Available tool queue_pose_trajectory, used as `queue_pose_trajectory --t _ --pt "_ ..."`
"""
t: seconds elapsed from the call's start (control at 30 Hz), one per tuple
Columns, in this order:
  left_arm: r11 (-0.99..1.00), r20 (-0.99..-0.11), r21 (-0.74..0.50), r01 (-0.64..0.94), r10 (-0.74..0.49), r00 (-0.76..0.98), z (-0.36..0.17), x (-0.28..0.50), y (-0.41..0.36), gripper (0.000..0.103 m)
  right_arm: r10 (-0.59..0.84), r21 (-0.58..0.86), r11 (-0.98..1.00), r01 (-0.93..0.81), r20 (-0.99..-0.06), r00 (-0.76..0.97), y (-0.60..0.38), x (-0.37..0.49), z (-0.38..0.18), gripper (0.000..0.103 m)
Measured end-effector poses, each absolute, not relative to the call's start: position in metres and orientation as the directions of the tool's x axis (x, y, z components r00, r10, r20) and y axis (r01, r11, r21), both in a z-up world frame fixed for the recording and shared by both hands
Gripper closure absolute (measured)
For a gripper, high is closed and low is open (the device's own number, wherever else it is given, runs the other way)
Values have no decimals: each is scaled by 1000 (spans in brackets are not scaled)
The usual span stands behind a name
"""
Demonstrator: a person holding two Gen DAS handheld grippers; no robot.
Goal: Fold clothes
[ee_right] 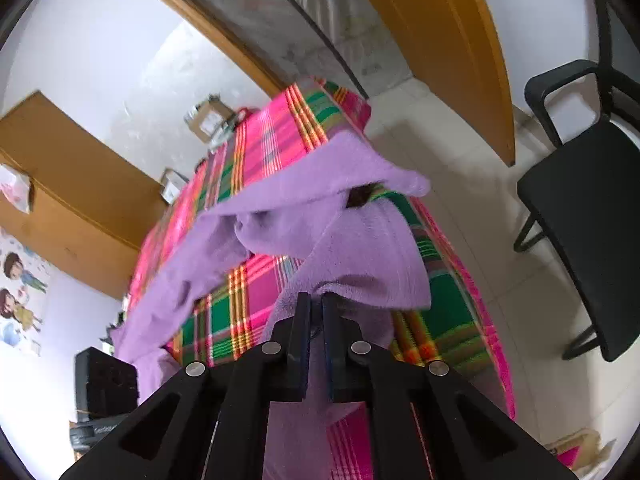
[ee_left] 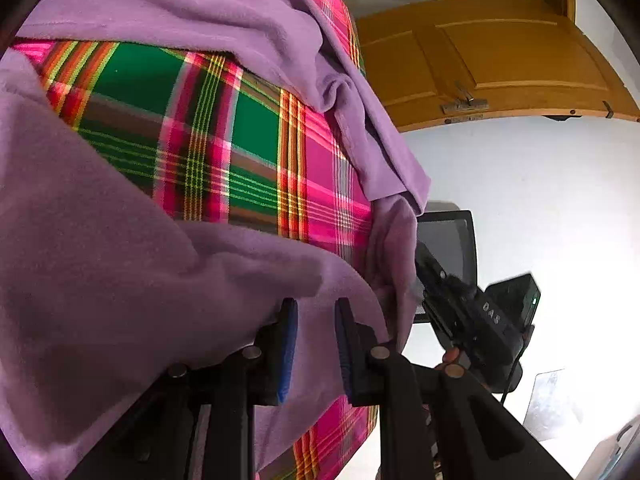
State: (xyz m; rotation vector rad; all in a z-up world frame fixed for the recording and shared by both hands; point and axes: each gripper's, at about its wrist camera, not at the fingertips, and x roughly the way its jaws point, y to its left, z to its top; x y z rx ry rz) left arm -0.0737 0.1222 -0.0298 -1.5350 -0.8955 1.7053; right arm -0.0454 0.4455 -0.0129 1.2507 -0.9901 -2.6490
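Garment (ee_right: 360, 248) lilac, on plaid worktop (ee_right: 260, 148) | L tongs (ee_left: 316, 308) pinching garment fold | R tongs (ee_right: 316, 300) clamped on garment edge

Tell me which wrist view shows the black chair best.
Right wrist. There the black chair shows its seat, armrest and legs on the tiled floor, beside the plaid-covered surface. The left wrist view gives only a dark mesh panel, probably its backrest, partly hidden behind the purple garment and the right gripper.

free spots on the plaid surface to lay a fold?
Bare plaid cloth between the two arms of the purple garment, and the far end toward the boxes. Crowded at the near edge, where both tools grip fabric.
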Motion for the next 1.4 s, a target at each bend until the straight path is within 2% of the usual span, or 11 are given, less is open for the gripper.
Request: queue_pose_trajectory --t 0.33,0.47,0.53,0.6,0.67,0.87,1.1,1.13,1.17,1.23,1.4 --pt "-546 -542 -837 -47 837 -77 -28 -71 135 84 -179 546 -794 -269 -632 -754 490 -5 -1 98" --pt "-546 -542 -837 -46 837 -70 -30 -72 141 84 -220 589 -763 -267 -625 -749 502 0 -14 98" --pt "-548 -545 -835 -45 836 -67 -31 -72 143 84 -266 629 -735 -255 -613 -744 506 0 -22 94" --pt "-549 -546 -835 -45 835 -67 -32 -73 144 84 -348 703 -671 -234 -578 -738 509 0 -34 85" --pt "-550 -547 -834 -48 835 -65 -32 -74 142 84 -402 750 -626 -212 -544 -736 506 -1 -41 62" --pt "-550 -547 -834 -57 835 -55 -33 -74 148 84 -466 790 -581 -194 -519 -717 500 -8 -54 59" --pt "-576 -576 -806 -138 816 -44 -20 -80 166 84 -541 854 -494 -161 -447 -712 498 -29 -62 60" --pt "-583 -584 -798 -151 810 -42 -17 -83 170 84 -541 855 -491 -165 -448 -712 498 -32 -63 64" --pt "-590 -592 -790 -165 805 -39 -14 -86 174 84 -538 854 -492 -167 -449 -713 497 -34 -63 77" --pt "-602 -608 -774 -194 793 -38 -8 -92 181 84 -523 844 -511 -165 -457 -719 498 -34 -61 93" --pt "-582 -601 -767 -271 799 -16 6 -105 204 80 -455 813 -562 -152 -458 -764 507 -20 -48 95"
